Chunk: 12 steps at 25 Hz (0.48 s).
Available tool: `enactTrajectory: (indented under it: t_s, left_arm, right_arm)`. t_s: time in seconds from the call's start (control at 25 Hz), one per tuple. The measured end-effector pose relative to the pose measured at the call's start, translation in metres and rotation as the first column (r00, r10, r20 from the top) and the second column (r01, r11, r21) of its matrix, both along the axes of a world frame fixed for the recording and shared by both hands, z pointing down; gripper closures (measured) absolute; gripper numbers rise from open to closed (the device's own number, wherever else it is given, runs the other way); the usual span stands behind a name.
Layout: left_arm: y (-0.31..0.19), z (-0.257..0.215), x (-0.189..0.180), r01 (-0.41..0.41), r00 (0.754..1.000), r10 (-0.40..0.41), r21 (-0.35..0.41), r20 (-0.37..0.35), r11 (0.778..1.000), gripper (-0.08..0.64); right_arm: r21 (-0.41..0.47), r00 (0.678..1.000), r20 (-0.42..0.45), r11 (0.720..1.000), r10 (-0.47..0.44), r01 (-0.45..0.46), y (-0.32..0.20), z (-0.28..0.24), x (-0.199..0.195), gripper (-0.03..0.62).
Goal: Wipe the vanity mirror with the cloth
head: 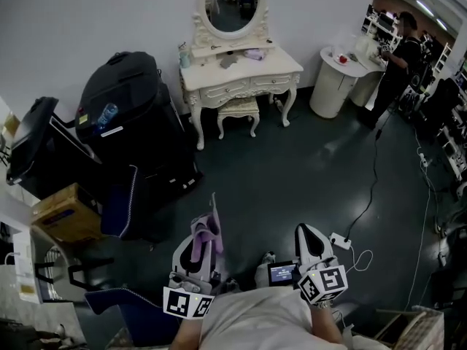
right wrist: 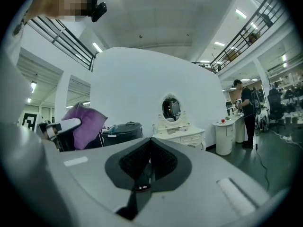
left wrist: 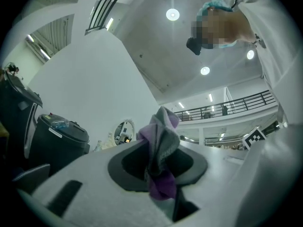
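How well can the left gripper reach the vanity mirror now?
Probably not yet: the left gripper, gripping the cloth, is far from the vanity mirror, though open floor lies between.

Crumpled purple cloth (left wrist: 161,155) pinched in left tool (head: 206,226); oval vanity mirror (head: 229,7) upright.

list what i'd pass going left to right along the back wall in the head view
black luggage bag -> white vanity table -> round white cabinet -> person in dark clothes
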<state>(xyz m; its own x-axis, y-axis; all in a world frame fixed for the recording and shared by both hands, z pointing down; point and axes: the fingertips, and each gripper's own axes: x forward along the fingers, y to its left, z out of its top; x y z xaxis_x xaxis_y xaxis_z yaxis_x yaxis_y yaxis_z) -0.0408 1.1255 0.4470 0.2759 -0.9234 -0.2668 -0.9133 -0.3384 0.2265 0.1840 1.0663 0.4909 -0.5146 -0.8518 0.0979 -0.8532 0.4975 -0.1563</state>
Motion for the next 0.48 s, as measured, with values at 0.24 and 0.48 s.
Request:
enactTrajectory:
  t_s: [0.24,0.48]
  left_arm:
    - [-0.056,-0.003,0.000,0.012,0.999,-0.012,-0.001,0.032,1.000,0.463]
    - [-0.135,-0.009,0.028,0.022,0.999,-0.022,-0.009,0.038,1.000,0.463]
  right_arm:
    - [0.013,0.996,-0.079,0.999,-0.040,0.041,-0.054,0.007,-0.011,0.584]
    - [0.001,0.997,-0.034,0.997,-0.071,0.071,-0.138,0.008,0.013,0.584]
